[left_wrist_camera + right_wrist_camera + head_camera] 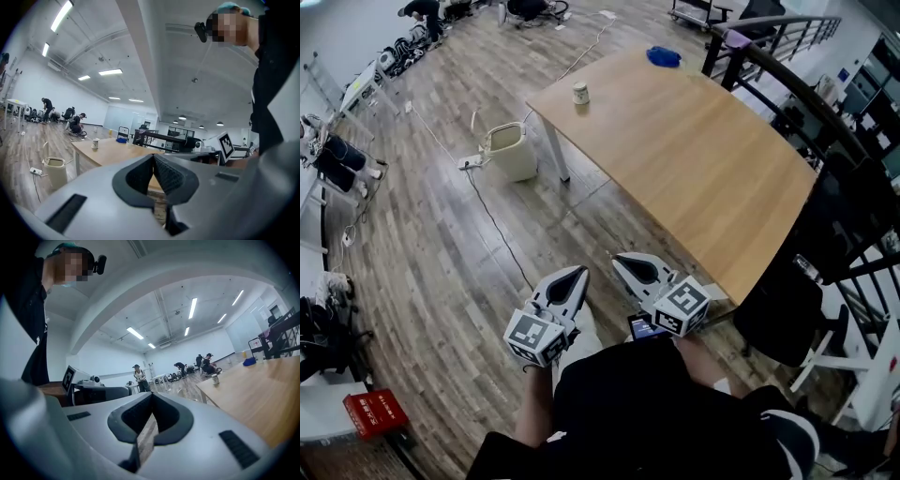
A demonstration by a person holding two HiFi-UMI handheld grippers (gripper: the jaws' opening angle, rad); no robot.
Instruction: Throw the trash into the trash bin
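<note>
A paper cup [580, 93] [95, 143] [215, 378] stands near the far left corner of the wooden table [694, 159], and a crumpled blue thing [664, 57] [250, 362] lies at its far edge. A cream trash bin [511, 150] [56, 171] stands on the floor beside the table's left leg. My left gripper [577, 273] [153, 158] and right gripper [621, 260] [152, 401] are held side by side close to my body, short of the table's near corner. Both are shut, with nothing between their pads.
A black chair [787, 319] stands at the table's near right and a dark railing [769, 42] runs behind it. A cable [497, 225] and a power strip [471, 163] lie on the floor near the bin. A red box [375, 412] sits at lower left. People work at the room's far end [75, 123].
</note>
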